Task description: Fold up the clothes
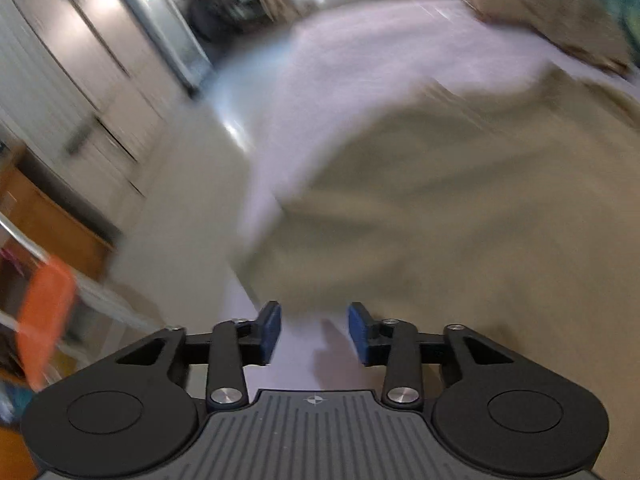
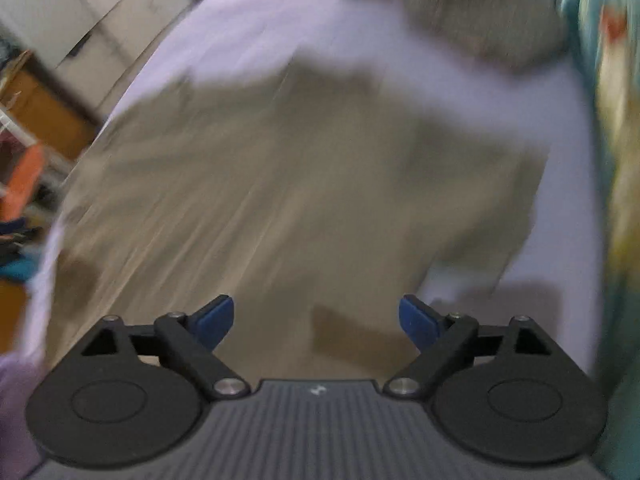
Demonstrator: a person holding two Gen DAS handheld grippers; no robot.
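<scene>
Both views are heavily smeared, so fine detail cannot be made out. A large khaki garment (image 2: 288, 184) is seen spread over a pale lilac sheet (image 2: 256, 20), which covers what appears to be a bed. In the left wrist view the garment (image 1: 460, 208) fills the right and middle of the picture, with its near edge lying just ahead of the left gripper (image 1: 314, 332). The blue pads (image 1: 269, 330) of that gripper are held partly apart; only the lilac sheet (image 1: 360, 60) and a shadow are seen between them, and nothing is pinched.

In the right wrist view the right gripper (image 2: 316, 322) is seen above the garment with its jaws spread wide. The blue pads (image 2: 212, 322) are clear of the cloth, and no fabric is gripped.

A second heap of khaki cloth (image 2: 460, 8) is seen further off on the sheet, apart from the spread garment. A teal patterned fabric (image 2: 612, 120) lies along the right edge. White cupboard doors (image 1: 72, 60) and a pale floor (image 1: 192, 200) are seen to the left of the bed, and an orange object (image 1: 46, 316) hangs on a metal rail near the lower left.
</scene>
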